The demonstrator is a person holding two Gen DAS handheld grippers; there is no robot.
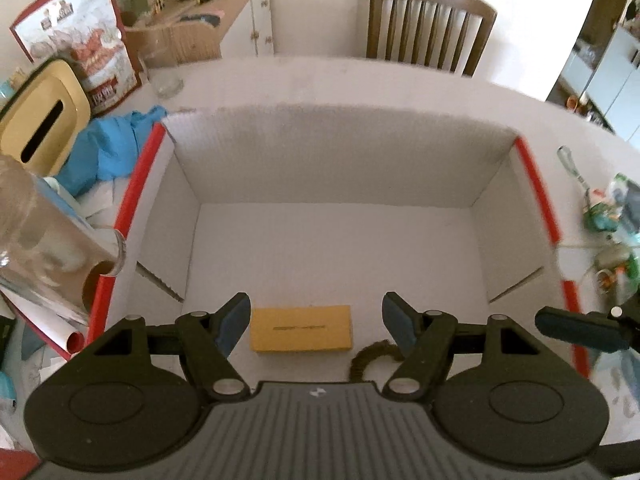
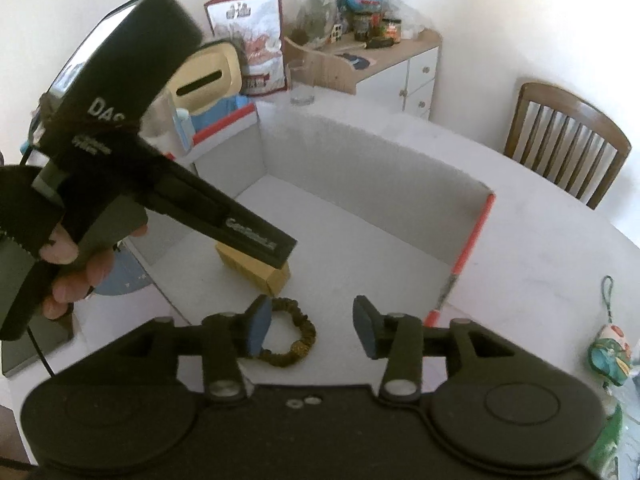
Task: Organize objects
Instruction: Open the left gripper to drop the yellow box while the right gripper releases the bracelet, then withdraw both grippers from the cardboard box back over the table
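Hovering over the near end of the box (image 1: 132,196), both grippers stand with jaws apart and nothing between them: the left gripper (image 1: 316,326) above the small yellow carton (image 1: 302,329), the right gripper (image 2: 312,330) just right of the brown hair tie (image 2: 289,340). Both things lie on the white floor of the box, the hair tie nearest, the carton just beyond it, apart from each other. The hair tie looks soft, light and floppy; it would likely fold under a pinch, so taking one side of the loop across its fabric seems best. The carton looks stiff and light, with flat faces; gripping across its short sides should hold it squarely. Nothing else shows inside the box, whose far half is bare.

To the right, on the surface (image 1: 360,80) outside the box, lie a keychain charm (image 2: 610,356) and some blurred small items. Left of the box sit a glass jar (image 1: 28,216), blue cloth (image 1: 108,148) and a tissue holder (image 1: 40,120); farther off stand a drinking glass (image 1: 162,72) and a chair (image 1: 430,26).
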